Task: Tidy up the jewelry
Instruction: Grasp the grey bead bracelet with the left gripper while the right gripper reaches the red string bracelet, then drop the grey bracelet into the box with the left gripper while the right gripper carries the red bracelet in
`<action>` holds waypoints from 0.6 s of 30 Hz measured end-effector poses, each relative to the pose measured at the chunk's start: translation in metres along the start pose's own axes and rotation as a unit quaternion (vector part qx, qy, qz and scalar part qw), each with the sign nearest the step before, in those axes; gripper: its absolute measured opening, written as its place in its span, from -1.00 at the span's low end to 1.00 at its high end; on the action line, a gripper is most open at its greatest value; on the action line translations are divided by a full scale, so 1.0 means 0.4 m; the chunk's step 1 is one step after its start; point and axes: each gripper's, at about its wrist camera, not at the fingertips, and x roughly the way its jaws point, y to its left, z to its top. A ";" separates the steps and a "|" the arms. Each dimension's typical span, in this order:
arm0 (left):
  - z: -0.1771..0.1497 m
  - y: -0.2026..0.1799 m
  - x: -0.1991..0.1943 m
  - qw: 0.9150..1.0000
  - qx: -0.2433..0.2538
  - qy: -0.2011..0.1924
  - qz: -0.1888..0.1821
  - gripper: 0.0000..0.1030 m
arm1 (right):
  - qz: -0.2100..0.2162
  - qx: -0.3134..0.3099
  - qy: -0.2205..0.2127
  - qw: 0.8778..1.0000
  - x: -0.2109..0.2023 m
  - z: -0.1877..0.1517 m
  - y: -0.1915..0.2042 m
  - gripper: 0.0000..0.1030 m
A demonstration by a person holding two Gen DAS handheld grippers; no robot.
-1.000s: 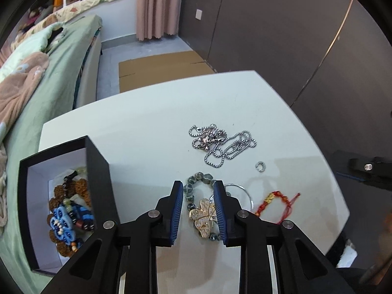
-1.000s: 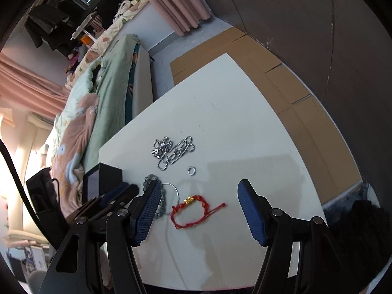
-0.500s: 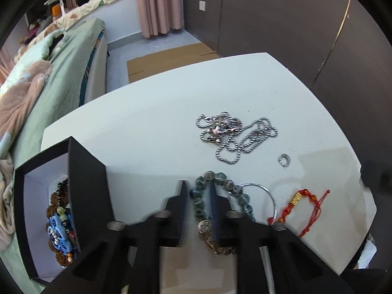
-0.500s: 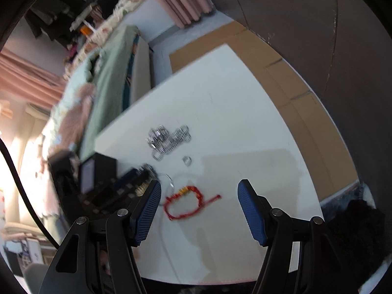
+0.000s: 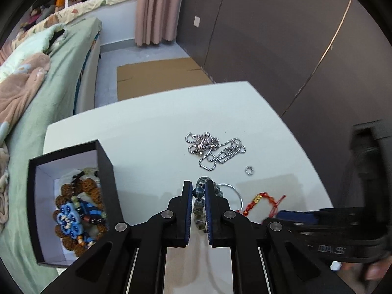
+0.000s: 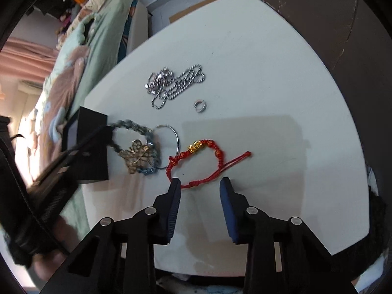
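My left gripper is shut on a grey-blue beaded bracelet with a gold flower charm near the front of the white table. A black box holding several bead pieces stands to its left. My right gripper is open just above the knotted end of a red cord bracelet with a gold bead. A silver chain necklace, a small silver ring and a thin silver bangle lie on the table.
A bed with green and pink bedding runs along the table's left side. Flat cardboard lies on the floor beyond the table. Dark wall panels stand to the right.
My left gripper has closed on the beaded bracelet. My right gripper has dropped toward the table and moved up to the red cord bracelet.
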 end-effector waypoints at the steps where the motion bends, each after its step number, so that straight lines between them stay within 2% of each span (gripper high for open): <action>1: 0.000 0.003 -0.014 1.000 -0.002 -0.006 -0.003 -0.80 | -0.007 0.000 -0.002 1.000 0.004 0.001 0.004 -0.33; 8: 0.000 0.021 -0.072 0.999 -0.014 -0.025 -0.032 -0.81 | -0.046 -0.006 -0.027 0.999 0.003 0.021 0.021 -0.42; 11: 0.003 0.031 -0.108 0.998 -0.018 -0.039 -0.049 -0.81 | -0.078 -0.019 -0.040 0.996 0.007 0.030 0.040 -0.49; 16: -0.005 0.049 -0.133 0.996 -0.028 -0.046 -0.065 -0.81 | -0.150 -0.056 -0.064 0.985 0.021 0.035 0.095 -0.50; 17: -0.006 0.053 -0.136 0.996 -0.030 -0.047 -0.065 -0.81 | -0.164 -0.064 -0.069 0.982 0.025 0.034 0.104 -0.52; 18: -0.006 0.059 -0.140 0.996 -0.032 -0.048 -0.066 -0.81 | -0.180 -0.073 -0.073 0.978 0.030 0.033 0.117 -0.72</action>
